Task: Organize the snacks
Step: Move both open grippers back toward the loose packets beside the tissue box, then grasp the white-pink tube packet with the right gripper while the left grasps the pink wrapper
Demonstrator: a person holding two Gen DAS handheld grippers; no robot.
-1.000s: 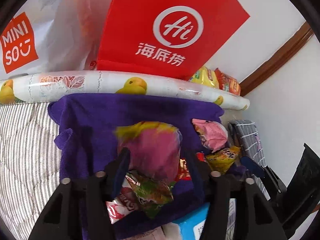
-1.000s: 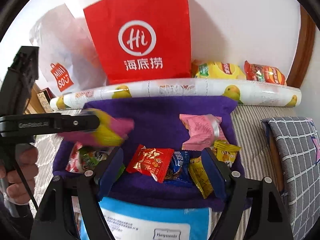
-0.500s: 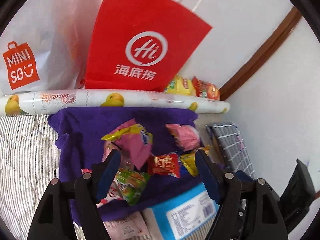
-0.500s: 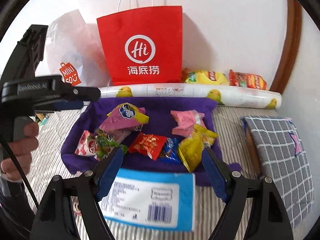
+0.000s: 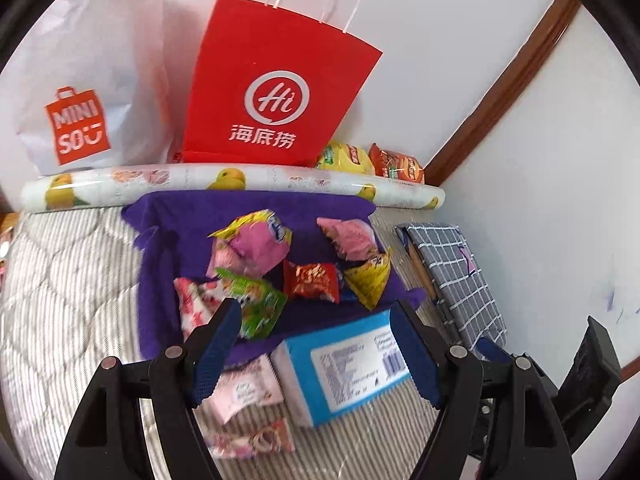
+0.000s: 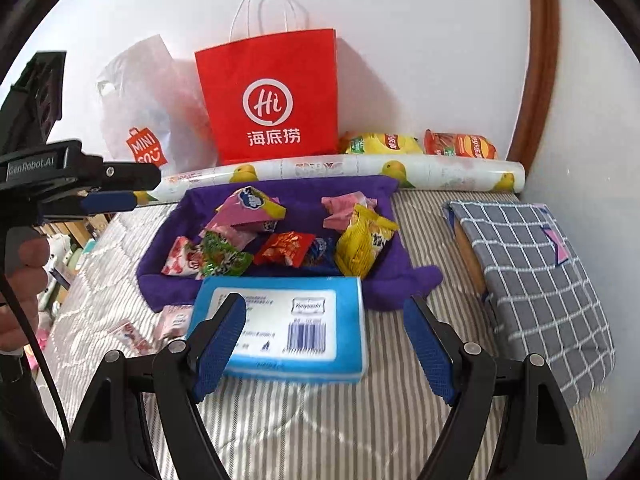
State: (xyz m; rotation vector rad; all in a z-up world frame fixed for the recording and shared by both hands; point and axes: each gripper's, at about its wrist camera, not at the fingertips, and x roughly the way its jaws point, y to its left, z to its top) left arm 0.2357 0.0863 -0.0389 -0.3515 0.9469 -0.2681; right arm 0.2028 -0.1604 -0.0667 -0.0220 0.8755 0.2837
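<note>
Released a second ago, the pink-and-yellow snack bag [image 5: 251, 246] lay on the purple cloth [image 5: 168, 216]. Left gripper [image 5: 316, 344] had pulled back, empty and spread wide. Right gripper [image 6: 325, 343] gaped too

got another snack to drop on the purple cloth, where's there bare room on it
The back left of the purple cloth is bare, and so is the back middle strip between the pink and yellow packet and the pink packet. The middle and front are crowded: green packet, red packet and yellow packet overlap or touch.
</note>
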